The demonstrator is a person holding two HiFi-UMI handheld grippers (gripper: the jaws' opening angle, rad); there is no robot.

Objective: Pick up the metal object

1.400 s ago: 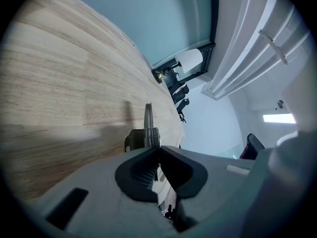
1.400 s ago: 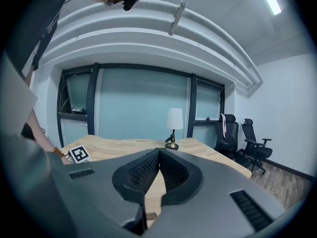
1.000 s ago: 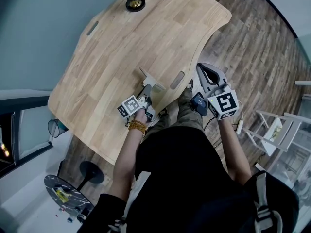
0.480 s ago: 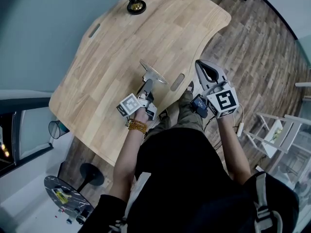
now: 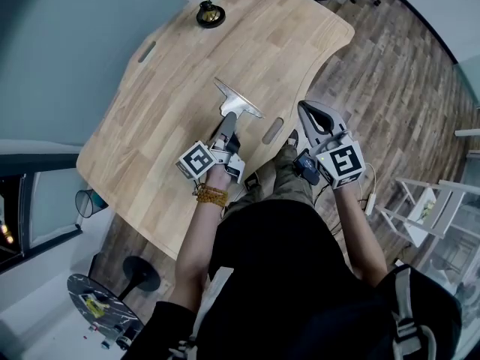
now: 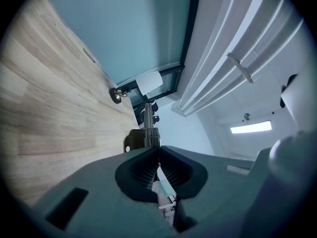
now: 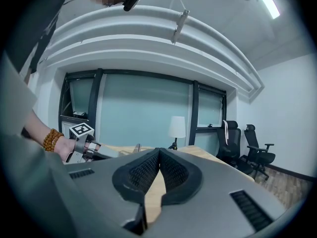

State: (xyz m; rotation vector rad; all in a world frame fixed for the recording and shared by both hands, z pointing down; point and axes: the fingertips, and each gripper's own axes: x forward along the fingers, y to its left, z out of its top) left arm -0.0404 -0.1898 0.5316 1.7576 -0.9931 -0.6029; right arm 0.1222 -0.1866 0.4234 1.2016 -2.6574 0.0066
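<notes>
Near end first: your torso filled the bottom of the head view, so the floor under you was hidden. L gripper [image 6: 158, 150] was clamped tight on the metal object [image 5: 238, 99]. Its flat plate end stuck out past the jaws, tilted, over the table [image 5: 172, 88]. Couldn't judge the gap beneath it.

In the left gripper view the object showed edge-on only, a thin sliver w/ a spring-like bit. Its lower part was lost between the pads, so the shape was hard to read there.

Your L hand sat mostly under the marker cube [image 5: 197, 160]; a bead bracelet [image 5: 212, 195] showed at the wrist.

R gripper [image 7: 159, 151] hung off the table's edge beside your leg, jaws together, nothing in them.

Further out, a slot [image 5: 274, 130] in the tabletop lay near the plate. At the far end stood the lamp [image 5: 208, 10], shade cut off by the frame top. Office chairs [image 7: 257, 150] showed only in the right gripper view, way back.
</notes>
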